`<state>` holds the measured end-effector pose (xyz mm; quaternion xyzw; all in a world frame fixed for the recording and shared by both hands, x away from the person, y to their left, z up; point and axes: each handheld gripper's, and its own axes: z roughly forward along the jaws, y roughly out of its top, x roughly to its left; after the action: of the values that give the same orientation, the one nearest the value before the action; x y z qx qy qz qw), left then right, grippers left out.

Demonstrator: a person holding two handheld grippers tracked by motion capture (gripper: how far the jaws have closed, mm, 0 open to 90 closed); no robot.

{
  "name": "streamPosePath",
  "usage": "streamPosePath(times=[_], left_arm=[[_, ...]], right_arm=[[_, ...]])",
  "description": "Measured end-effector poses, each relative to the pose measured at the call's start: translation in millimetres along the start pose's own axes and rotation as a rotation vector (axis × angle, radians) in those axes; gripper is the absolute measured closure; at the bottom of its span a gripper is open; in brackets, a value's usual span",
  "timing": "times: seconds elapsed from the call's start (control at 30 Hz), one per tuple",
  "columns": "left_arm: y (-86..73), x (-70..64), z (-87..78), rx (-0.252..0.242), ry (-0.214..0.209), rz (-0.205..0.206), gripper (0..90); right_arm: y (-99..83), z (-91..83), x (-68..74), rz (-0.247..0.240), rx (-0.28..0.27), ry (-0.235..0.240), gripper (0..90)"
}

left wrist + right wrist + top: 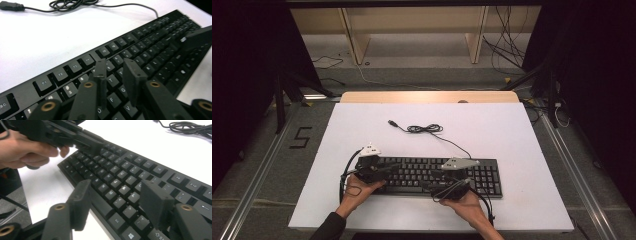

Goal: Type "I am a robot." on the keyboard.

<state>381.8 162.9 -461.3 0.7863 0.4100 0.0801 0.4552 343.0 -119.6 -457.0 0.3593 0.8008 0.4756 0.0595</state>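
Observation:
A black keyboard [417, 170] [150, 45] [117, 177] lies near the front of the white table top [492, 130]. Its black cable [424, 129] [70, 3] [190, 127] is coiled behind it and ends in a loose USB plug [393, 122] [11, 6]. My left gripper [394, 169] [115, 67] [96, 146] hovers over the left letter keys, jaws a narrow gap apart with nothing between them. Over the keyboard's right-middle keys, my right gripper [434, 175] [117, 195] stands wide open and empty. One of its jaws appears at the right edge of the left gripper view [197, 37].
A wooden strip [427, 96] edges the table's far side. Beyond it are wooden frame legs [354, 40] and loose cables [507, 45] on the floor. A black "5" mark [299, 137] is on the floor at the left. Free white surface lies behind and right of the keyboard.

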Motion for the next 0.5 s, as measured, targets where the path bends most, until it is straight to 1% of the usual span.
streamPosePath(times=[0.23, 0.3, 0.37, 0.5], left_arm=[[-2.6, -1.9, -13.6, -0.054, -0.046, -0.010, 54.4], [-3.7, -2.8, -17.0, -0.065, -0.051, -0.006, 49.3], [-5.2, -4.0, -20.0, -0.080, -0.055, -0.013, 44.1], [-9.3, -5.5, -26.3, -0.103, -0.062, -0.011, 38.6]], right_arm=[[-0.6, 0.3, -2.1, 0.000, 0.013, -0.014, 55.7], [-0.8, 0.9, -2.3, -0.001, 0.018, -0.016, 58.9], [-1.0, 1.5, -2.8, -0.004, 0.021, -0.018, 62.3], [-1.6, 2.6, -3.6, 0.001, 0.032, -0.021, 68.1]])
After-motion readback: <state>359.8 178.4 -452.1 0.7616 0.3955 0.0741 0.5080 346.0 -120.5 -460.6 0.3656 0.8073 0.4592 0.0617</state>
